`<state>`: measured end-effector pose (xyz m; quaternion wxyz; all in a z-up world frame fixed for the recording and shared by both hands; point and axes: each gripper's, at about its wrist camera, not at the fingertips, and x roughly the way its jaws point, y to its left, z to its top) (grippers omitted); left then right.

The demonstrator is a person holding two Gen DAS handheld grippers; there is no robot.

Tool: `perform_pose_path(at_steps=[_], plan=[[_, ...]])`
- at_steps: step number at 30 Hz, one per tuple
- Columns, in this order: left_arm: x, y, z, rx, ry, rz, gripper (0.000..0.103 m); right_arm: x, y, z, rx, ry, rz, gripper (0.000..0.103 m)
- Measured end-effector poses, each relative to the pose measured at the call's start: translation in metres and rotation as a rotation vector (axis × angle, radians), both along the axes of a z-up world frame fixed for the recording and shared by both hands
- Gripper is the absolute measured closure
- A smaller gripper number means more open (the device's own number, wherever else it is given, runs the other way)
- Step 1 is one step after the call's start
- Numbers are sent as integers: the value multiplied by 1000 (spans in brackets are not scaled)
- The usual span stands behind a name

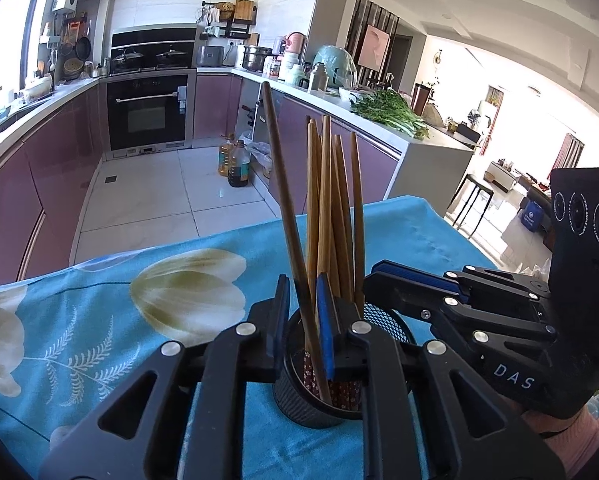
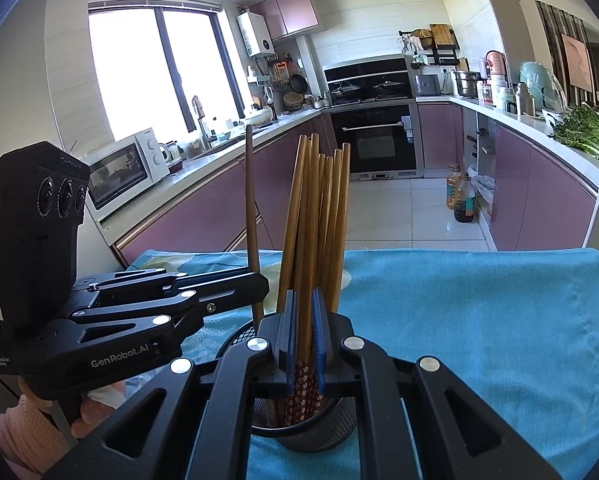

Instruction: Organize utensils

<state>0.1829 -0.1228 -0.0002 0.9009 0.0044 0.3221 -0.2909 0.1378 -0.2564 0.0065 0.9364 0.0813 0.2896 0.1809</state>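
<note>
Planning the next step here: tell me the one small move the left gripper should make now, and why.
Probably open the left gripper a little wider and draw it back. The dark chopstick already stands with its lower end inside the mesh cup, and the pads look loose around it, so it seems delivered.

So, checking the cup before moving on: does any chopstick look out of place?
One dark chopstick leans away from the lighter bamboo chopsticks in the mesh cup, between the left claw's blue pads.
</note>
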Motion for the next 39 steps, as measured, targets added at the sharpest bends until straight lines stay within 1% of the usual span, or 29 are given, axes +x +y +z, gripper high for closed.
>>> perform_pose_path(at_steps=[2,3,4,5,6,7,8,10,11,13,14,15,16,20,21,25,29,34,39], plan=[[-6,5,1,1,-20,16,77,-4,1,1,-5,-7,-2,88],[-9,8,2,-1,-32,24,68,-6,3,1,-9,-12,-5,83],[-13,10,2,-4,-44,35,62,-7,3,1,-11,-15,-4,82],[-17,11,3,-1,-60,48,62,-10,3,2,-14,-21,-6,82],[-21,14,4,2,-74,61,59,-11,3,3,-15,-27,-8,80],[-25,17,5,0,-87,75,54,-13,2,4,-14,-33,-10,74],[-29,21,6,-6,-97,86,50,-16,2,5,-12,-42,-14,70],[-37,29,8,-12,-119,118,33,-21,0,6,-11,-57,-24,52],[-42,34,8,-15,-135,139,28,-24,-1,5,-12,-67,-29,48],[-52,43,9,-19,-162,172,19,-30,0,5,-25,-85,-45,36],[-56,48,10,-19,-171,183,16,-33,0,5,-33,-94,-51,34],[-61,53,10,-18,-185,205,9,-36,0,4,-38,-101,-54,27],[-66,58,10,-19,-201,226,6,-39,0,4,-50,-110,-66,18],[-85,78,9,1,-248,298,6,-51,5,4,-90,-154,-84,7],[-88,83,10,10,-254,317,6,-54,7,4,-99,-167,-89,6],[-103,99,11,20,-285,376,6,-67,12,5,-128,-212,-114,6],[-122,110,14,16,-339,438,6,-79,14,5,-128,-251,-146,6],[-141,114,20,27,-413,488,6,-94,22,4,-160,-296,-175,6],[-152,119,22,33,-434,522,6,-102,27,1,-150,-309,-188,6]])
